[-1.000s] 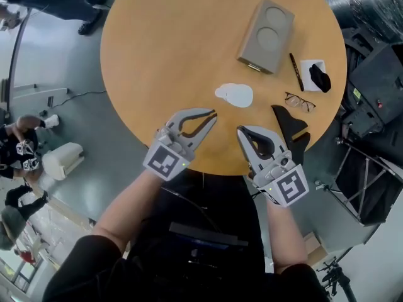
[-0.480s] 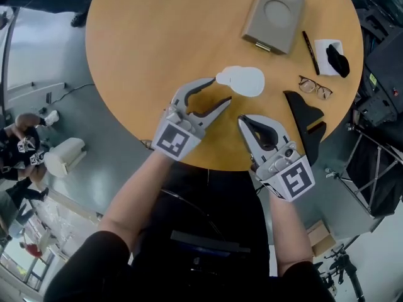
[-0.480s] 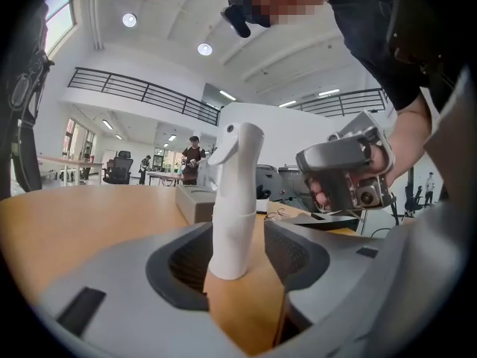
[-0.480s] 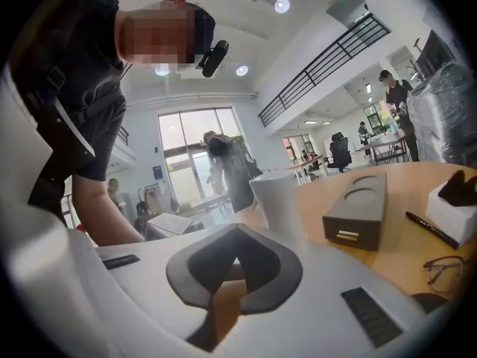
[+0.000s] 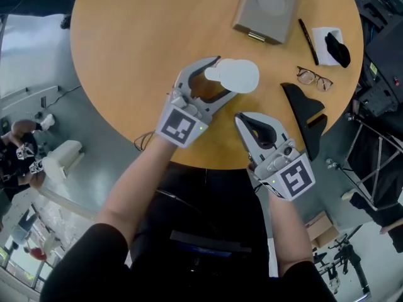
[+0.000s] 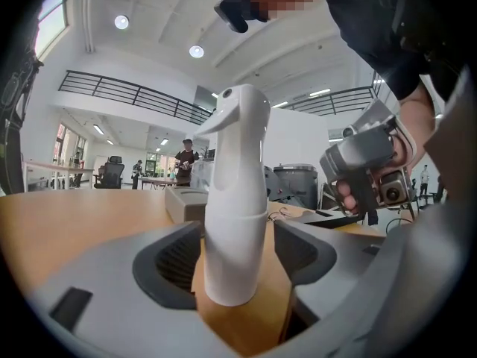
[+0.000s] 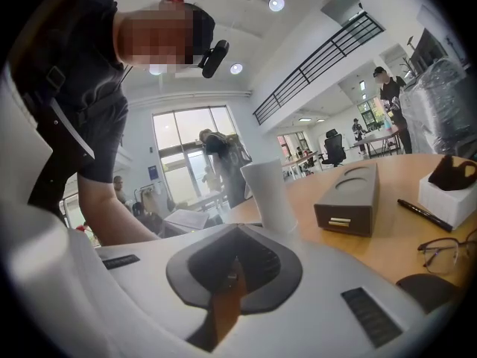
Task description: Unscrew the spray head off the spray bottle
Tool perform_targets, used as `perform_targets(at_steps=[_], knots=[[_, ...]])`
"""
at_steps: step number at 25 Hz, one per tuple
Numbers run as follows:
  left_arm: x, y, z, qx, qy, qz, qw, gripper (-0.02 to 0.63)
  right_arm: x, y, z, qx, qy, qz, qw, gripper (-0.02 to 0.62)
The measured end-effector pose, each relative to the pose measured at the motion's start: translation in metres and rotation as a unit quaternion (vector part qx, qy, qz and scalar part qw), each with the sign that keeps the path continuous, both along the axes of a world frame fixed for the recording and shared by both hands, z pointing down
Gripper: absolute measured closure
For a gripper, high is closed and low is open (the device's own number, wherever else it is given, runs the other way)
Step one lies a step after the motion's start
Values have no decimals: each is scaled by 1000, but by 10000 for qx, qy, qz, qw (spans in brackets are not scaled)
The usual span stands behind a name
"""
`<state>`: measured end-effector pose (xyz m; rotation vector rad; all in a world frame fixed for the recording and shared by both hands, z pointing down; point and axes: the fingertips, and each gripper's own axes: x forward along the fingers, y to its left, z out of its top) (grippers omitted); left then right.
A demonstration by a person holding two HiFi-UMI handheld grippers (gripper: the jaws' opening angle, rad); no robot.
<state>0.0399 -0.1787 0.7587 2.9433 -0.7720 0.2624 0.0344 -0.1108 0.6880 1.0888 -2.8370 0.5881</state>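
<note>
Head view: the round light-wood table fills the upper frame, and the plain white plastic spray bottle stands upright on it, upper centre. Left gripper: jaws have just been opening and now sit spread either side of the bottle's lower body, pads not pressing. Right gripper, just below the bottle: jaws pressed together, nothing between them. Judgement: the bottle is light, rigid and smooth, so likely slippery and tippy. Clamp the body low and turn the head above its seam. No label or writing is legible, only square markers on the grippers.
</note>
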Motion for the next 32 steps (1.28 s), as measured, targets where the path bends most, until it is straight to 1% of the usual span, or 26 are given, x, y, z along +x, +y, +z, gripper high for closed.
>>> perform_targets(at_steps=[3,8,10,13,16,21,26,32], knots=[[10,-5,0,85,-17,87,9999,279,5,-1,3,-42,-30,50,10000,584],[16,-11,1,92,-104,84,9999,279,9,1,2,-72,-18,67,9999,584],[17,-12,1,108,-108,85,9998,294,11,3,2,-97,-1,57,9999,584],[20,-13,-3,8,-8,158,9999,299,15,1,-1,-53,-10,62,10000,584],[20,-7,-19,-43,-81,303,9995,301,17,2,-11,-4,-7,17,10000,584],[13,-2,-77,42,-47,356,9993,301,14,-2,-54,187,0,-61,9998,584],[-8,8,-157,-66,100,154,9998,301,6,0,-132,433,-110,-191,9988,584],[-19,30,-239,-80,127,176,9997,301,-1,13,-220,697,-115,-498,9963,583]])
